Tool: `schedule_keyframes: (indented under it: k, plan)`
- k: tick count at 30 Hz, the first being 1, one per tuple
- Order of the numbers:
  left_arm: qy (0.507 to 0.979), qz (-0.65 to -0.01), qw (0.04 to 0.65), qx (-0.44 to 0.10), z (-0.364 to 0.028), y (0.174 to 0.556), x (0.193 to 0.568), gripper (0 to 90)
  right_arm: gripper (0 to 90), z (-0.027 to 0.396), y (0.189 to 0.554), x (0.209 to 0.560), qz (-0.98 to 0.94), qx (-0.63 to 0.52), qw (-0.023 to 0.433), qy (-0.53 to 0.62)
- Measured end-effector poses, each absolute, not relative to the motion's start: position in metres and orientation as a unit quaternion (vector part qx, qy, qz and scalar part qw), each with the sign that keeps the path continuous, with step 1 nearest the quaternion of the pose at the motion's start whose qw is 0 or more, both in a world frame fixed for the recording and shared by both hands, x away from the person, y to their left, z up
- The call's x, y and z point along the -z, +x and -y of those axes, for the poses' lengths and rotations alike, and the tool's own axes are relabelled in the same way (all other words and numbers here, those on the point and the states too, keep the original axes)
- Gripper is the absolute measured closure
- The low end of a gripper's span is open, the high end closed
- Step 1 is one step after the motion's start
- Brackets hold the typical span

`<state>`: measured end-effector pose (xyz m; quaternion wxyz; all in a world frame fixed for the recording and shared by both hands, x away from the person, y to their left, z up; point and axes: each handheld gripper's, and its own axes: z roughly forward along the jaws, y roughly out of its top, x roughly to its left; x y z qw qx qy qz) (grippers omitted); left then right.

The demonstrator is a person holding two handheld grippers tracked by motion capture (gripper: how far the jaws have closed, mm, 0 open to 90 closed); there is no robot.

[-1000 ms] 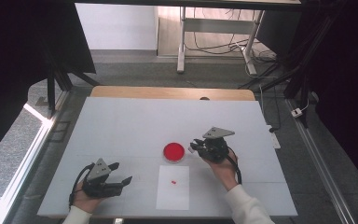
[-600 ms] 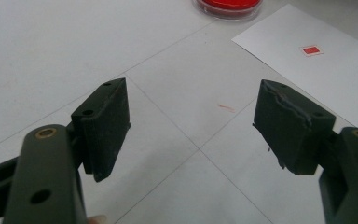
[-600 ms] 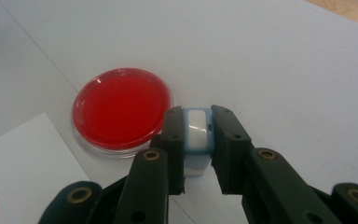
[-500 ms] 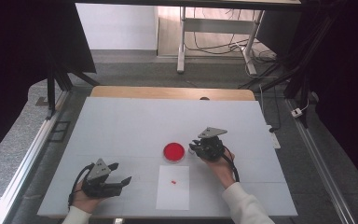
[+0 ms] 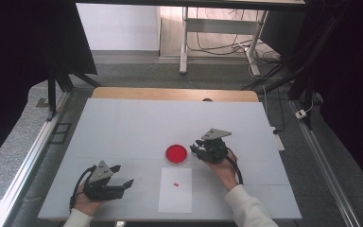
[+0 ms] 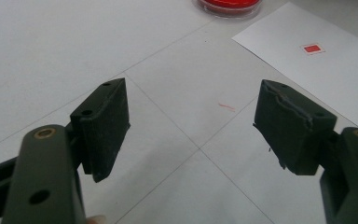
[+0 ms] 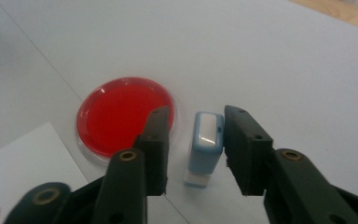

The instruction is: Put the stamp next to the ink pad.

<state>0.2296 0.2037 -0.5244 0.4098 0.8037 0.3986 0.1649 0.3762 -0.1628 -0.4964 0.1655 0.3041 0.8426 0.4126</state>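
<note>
Right gripper [image 7: 193,144]: its fingers have just been opening and now stand narrowly apart around a small blue-and-white stamp [image 7: 204,148], one finger with a clear gap, the other close against it; the stamp stands upright on the tabletop [image 5: 137,123], just beside the red ink pad [image 5: 176,154], so by this reading it has been set down and let go. Sheet of paper [image 5: 176,189]: lies near the pad and bears one small red mark [image 5: 176,183], suggesting stamping is done. Left gripper [image 5: 123,182]: fingers wide, empty, resting on the tabletop well apart from the stamp.
</note>
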Motion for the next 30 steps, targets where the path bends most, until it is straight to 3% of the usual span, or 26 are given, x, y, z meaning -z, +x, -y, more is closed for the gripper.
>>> schedule_keyframes:
  k: [6,20,30]
  plan:
    - [0.804,-0.398,0.410,-0.163,-0.205,0.231,0.525,26.1,51.3,0.170,0.371,0.487,-0.826,-0.444,0.174,0.301]
    - [0.801,-0.401,0.413,-0.160,-0.207,0.232,0.525,26.0,46.6,0.189,0.354,0.473,-0.808,-0.477,0.172,0.301]
    - [0.803,-0.402,0.410,-0.160,-0.208,0.232,0.526,26.0,45.7,0.234,0.318,0.474,-0.804,-0.483,0.190,0.291]
